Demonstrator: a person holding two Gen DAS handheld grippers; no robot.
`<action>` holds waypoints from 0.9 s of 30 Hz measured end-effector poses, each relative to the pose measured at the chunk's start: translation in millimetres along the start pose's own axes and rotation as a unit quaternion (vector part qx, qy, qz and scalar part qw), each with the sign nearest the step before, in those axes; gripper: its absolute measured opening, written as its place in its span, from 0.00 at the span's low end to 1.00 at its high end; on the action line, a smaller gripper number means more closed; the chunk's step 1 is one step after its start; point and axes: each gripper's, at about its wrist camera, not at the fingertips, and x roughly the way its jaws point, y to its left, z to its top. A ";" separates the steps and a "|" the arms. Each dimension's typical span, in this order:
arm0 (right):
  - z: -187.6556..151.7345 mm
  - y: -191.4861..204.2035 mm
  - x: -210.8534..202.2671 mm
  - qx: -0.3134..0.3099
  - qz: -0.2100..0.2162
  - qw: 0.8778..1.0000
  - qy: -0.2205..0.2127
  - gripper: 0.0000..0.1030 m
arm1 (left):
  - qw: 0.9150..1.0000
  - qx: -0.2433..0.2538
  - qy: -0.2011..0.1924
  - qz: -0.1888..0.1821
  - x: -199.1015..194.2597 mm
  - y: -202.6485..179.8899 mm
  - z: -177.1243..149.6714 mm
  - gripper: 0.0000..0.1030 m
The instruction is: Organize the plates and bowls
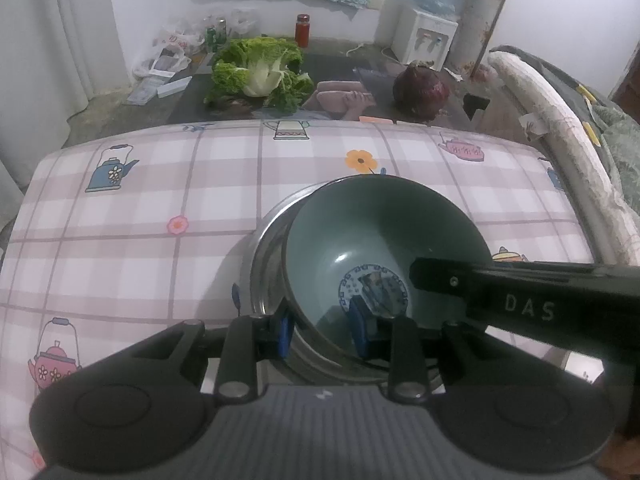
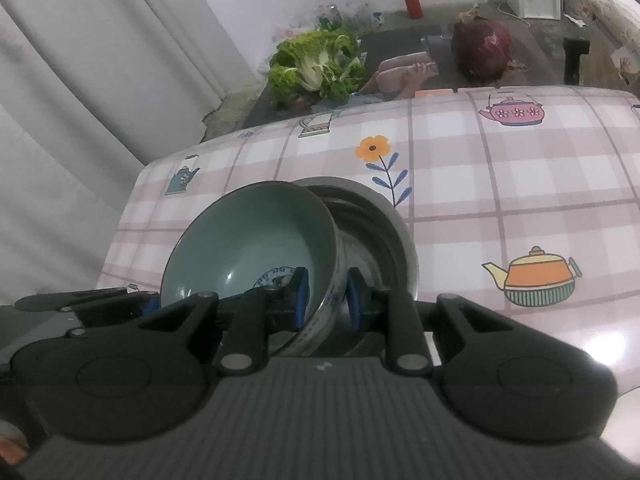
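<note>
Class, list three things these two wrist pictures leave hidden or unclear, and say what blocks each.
1. Left wrist view: the near rim of the green bowl is hidden behind the left gripper.
2. Right wrist view: the base of the metal bowl is blocked by the green bowl and the right gripper.
3. Both views: the table's near edge is covered by the gripper bodies.

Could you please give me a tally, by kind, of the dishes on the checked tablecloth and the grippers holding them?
Green-glazed ceramic bowls: 1
Steel bowls: 1
Grippers: 2, the left gripper with its jaws over both bowls' rims, the right gripper shut on the ceramic bowl's wall
Total: 4
</note>
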 end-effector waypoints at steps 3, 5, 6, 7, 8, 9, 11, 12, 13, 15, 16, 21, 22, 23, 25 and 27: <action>-0.8 -0.9 1.7 0.002 0.000 1.000 0.002 0.20 | 1.000 0.001 0.001 0.001 1.7 -1.1 0.2 0.29; -1.1 -1.1 3.1 0.002 0.000 1.000 0.003 0.20 | 1.000 0.002 0.002 0.003 2.7 -1.5 0.2 0.29; -1.2 -1.4 3.5 0.002 0.000 1.000 0.004 0.20 | 1.000 0.003 0.002 0.003 3.3 -1.4 0.2 0.29; -1.1 -1.5 4.1 0.003 0.000 1.000 0.005 0.21 | 1.000 0.003 0.002 0.003 3.5 -1.4 0.3 0.29; -1.1 -1.6 4.7 0.003 -0.001 1.000 0.006 0.21 | 1.000 0.003 0.002 0.004 3.5 -1.4 0.3 0.29; -1.2 -1.6 5.0 0.003 -0.001 1.000 0.007 0.21 | 1.000 0.004 0.003 0.004 4.1 -1.6 0.3 0.29; -0.4 -1.8 6.6 0.003 -0.001 1.000 0.008 0.21 | 1.000 0.005 0.004 0.006 5.9 -1.9 -0.1 0.29; -0.5 -2.2 7.3 0.004 -0.001 1.000 0.009 0.21 | 1.000 0.006 0.005 0.006 7.0 -1.9 -0.4 0.29; -0.7 -2.7 8.0 0.005 -0.001 1.000 0.010 0.21 | 1.000 0.006 0.006 0.007 8.1 -1.9 -0.6 0.29; -1.2 -3.2 9.0 0.005 -0.003 1.000 0.011 0.22 | 1.000 0.006 0.009 0.007 10.0 -1.9 -0.9 0.29; -1.3 -3.2 9.3 0.005 -0.003 1.000 0.012 0.22 | 1.000 0.006 0.010 0.008 11.0 -1.8 -1.1 0.29; -1.3 -3.2 12.0 0.005 -0.006 1.000 0.014 0.23 | 1.000 0.007 0.016 0.011 16.6 -1.5 -0.5 0.29; -1.3 -3.3 12.1 0.005 -0.006 1.000 0.014 0.23 | 1.000 0.007 0.017 0.012 17.4 -1.1 -0.6 0.29; -1.2 -3.2 12.2 0.004 -0.006 1.000 0.014 0.23 | 1.000 0.007 0.017 0.013 17.9 -0.7 -0.8 0.29; -1.5 -3.2 12.8 0.003 -0.007 1.000 0.015 0.23 | 1.000 0.006 0.019 0.015 19.3 0.3 -0.7 0.29; -1.7 -2.6 14.2 0.001 -0.009 1.000 0.015 0.23 | 1.000 0.006 0.020 0.016 21.0 0.7 -0.4 0.29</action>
